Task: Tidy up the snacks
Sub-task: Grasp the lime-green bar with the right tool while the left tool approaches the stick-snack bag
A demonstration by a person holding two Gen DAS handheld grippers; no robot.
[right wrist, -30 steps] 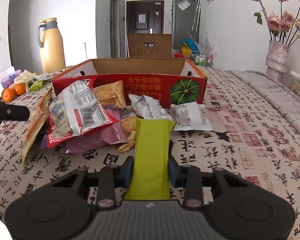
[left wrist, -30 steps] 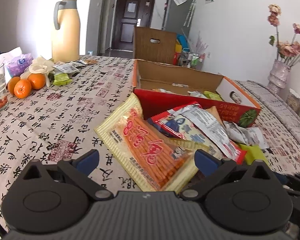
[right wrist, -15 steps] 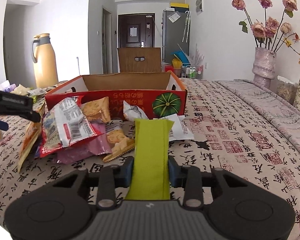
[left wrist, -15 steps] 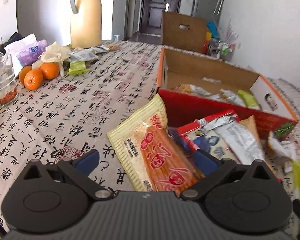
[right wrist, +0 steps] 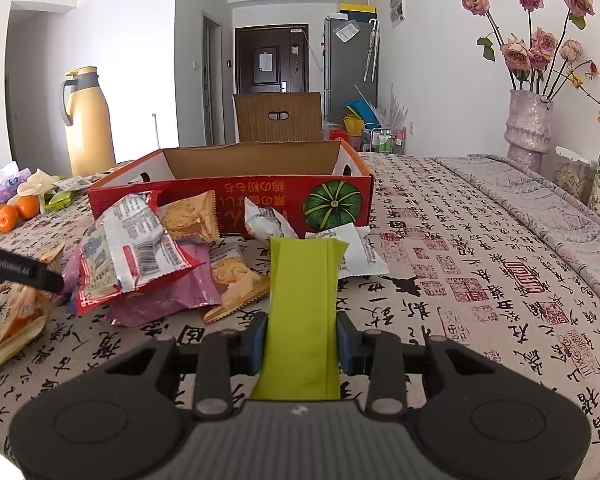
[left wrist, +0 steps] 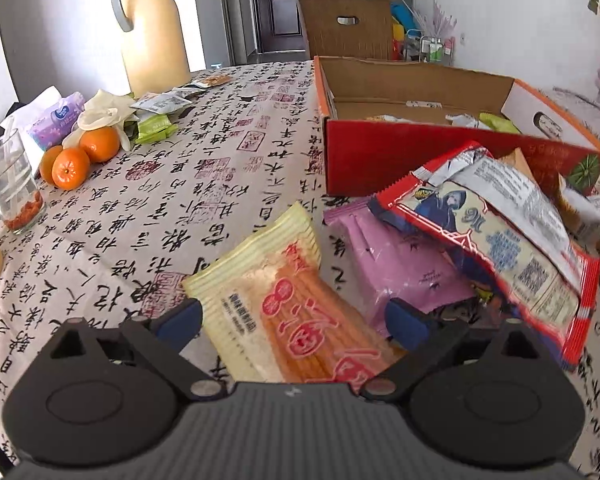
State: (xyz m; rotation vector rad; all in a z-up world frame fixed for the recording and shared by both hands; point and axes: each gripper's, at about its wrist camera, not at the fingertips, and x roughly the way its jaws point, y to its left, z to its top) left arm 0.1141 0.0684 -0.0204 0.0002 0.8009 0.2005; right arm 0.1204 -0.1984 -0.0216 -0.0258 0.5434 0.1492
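**Green Snack Pinched, Orange Snack Waiting**

The right tongs (right wrist: 302, 344) are pinching a long green snack packet (right wrist: 302, 300). The blue pads press on both sides of it, and it sticks up and forward out of them. The packet hangs over the worktop (right wrist: 460, 272), in front of the red cardboard box (right wrist: 236, 196).

The left tongs (left wrist: 294, 318) are spread wide. A yellow packet of orange sticks (left wrist: 296, 300) lies flat on the worktop between the blue pads. The pads do not press on it.

Next to that packet there is a pink packet (left wrist: 396, 264). A red and silver packet (left wrist: 496, 232) lies on top of the pink one. In the right view, two cracker packets (right wrist: 192, 216) and some small white packets (right wrist: 360, 252) lie close to the box. The whole pile sits just in front of the box.

The box is open at the top. A few snacks are already in it, with a green packet in the far corner (left wrist: 496, 122).

Far off on the left side of the worktop there are oranges (left wrist: 80, 156), a glass (left wrist: 8, 184) and a tall yellow jug (left wrist: 152, 24). A vase with pink roses (right wrist: 528, 124) stands on the right side.
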